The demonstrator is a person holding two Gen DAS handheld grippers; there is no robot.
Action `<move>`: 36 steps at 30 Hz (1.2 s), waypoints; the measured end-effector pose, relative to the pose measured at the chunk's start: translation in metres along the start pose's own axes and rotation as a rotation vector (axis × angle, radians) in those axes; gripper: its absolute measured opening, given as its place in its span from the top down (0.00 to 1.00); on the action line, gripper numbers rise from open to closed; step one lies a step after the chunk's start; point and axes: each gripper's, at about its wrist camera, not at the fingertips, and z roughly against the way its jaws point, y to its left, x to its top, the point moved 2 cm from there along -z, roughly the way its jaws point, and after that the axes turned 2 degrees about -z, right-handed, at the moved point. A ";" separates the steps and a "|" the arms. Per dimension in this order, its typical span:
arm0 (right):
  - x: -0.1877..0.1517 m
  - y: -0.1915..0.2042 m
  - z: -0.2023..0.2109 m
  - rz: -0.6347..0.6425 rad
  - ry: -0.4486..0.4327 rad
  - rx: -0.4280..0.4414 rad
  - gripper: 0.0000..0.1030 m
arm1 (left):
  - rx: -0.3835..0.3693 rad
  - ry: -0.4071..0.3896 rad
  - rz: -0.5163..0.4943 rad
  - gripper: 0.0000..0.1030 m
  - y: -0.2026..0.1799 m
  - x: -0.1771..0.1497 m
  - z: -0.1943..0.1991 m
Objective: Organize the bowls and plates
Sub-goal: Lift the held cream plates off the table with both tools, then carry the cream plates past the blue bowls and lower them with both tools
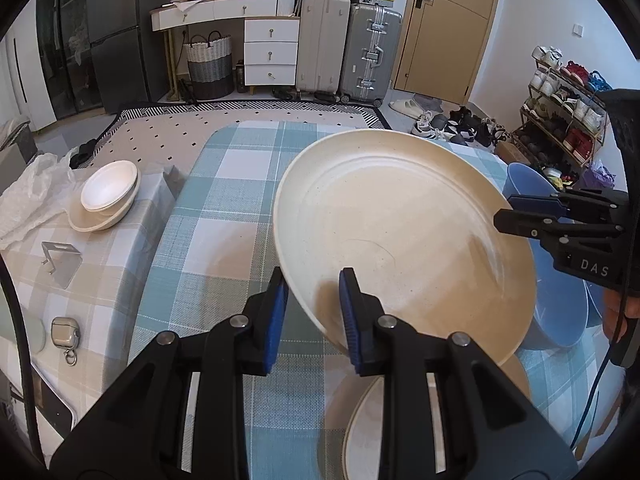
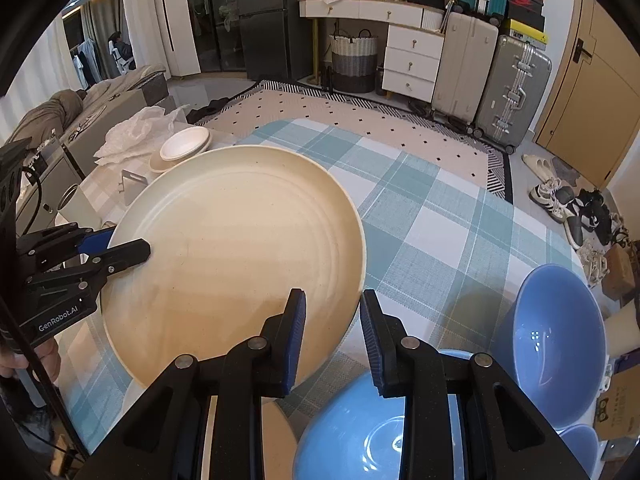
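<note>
My left gripper is shut on the rim of a large cream plate and holds it tilted above the blue-checked table. The same plate fills the left of the right wrist view, with the left gripper clamped on its left edge. My right gripper is open and empty beside the plate's near edge; it shows at the right in the left wrist view. Blue bowls and a blue plate lie under my right gripper. Another cream plate lies below.
A stack of white bowls on a cream plate sits on the beige-checked side table, next to a metal stand and an earbud case. Crumpled plastic lies behind. Suitcases, drawers and shoes stand beyond the table.
</note>
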 end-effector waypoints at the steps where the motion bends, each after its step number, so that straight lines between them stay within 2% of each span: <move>1: -0.001 0.001 0.002 0.000 -0.007 0.000 0.72 | 0.000 0.000 -0.001 0.78 -0.001 0.000 0.002; 14: -0.020 0.013 0.036 -0.003 -0.062 -0.020 0.72 | 0.003 -0.021 -0.028 0.78 -0.015 -0.014 0.035; 29: -0.050 0.028 0.088 -0.060 -0.139 -0.003 0.72 | -0.009 -0.050 -0.054 0.78 -0.027 -0.032 0.079; 36: -0.066 0.034 0.099 -0.065 -0.132 -0.011 0.72 | -0.006 -0.059 -0.073 0.78 -0.034 -0.042 0.096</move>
